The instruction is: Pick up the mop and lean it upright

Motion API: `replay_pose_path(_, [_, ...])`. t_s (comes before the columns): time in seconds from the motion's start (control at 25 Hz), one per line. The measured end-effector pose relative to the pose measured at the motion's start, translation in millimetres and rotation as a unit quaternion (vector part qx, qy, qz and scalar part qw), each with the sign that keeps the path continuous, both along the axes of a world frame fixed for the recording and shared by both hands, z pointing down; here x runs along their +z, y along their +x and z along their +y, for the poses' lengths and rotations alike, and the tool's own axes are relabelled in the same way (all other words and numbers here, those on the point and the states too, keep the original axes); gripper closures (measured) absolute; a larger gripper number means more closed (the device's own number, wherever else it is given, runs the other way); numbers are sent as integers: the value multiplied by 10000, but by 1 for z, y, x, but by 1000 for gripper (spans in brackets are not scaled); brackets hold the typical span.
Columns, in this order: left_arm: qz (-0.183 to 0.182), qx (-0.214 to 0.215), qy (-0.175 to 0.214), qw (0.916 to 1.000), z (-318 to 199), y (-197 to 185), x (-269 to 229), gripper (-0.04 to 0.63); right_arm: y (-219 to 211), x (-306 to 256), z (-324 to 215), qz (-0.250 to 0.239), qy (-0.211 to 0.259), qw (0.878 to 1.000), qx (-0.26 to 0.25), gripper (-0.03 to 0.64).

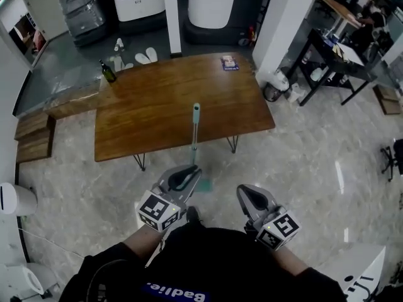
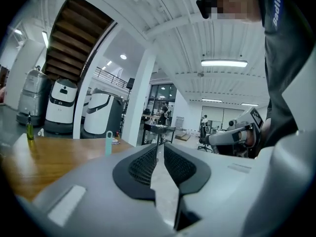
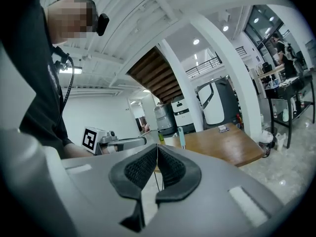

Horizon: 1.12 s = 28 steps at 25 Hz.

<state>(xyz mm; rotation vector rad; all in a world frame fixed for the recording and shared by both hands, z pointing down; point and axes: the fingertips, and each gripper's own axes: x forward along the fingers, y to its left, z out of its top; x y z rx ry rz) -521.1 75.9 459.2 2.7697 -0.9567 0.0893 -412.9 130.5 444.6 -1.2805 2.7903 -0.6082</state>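
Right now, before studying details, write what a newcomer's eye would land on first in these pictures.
A big wooden table fills the middle of the floor, and a mop leans upright against its near edge, teal grip on top. Nearest the camera, the left tongs and the right tongs point towards the table, both empty. A green bottle stands on the table's far left corner.
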Motion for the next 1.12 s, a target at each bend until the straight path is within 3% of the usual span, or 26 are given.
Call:
replay_pose_path(0.16, [-224,169,-48,9996,-34,-16,29,502,-12,8,-7,236,-94,9994,238,606])
replay_pose_path(0.4, [-855,428,-229,9952,-83,-14,91,443,-7,9,-13,278,-280,9969,684,606])
replay_pose_path(0.64, [-1412,351,-543,9879,-129,-11,157,369,6,15,-7,319,-419,9940,962,604])
replay_pose_path(0.84, [-1606,172,-957,9822,-169,-12,209,341,18,20,2,384,-539,9895,1288,604])
replay_pose_path(1.12, [-1724,325,-888,9805,-203,12,234,346,43,23,16,555,-710,9802,1765,604])
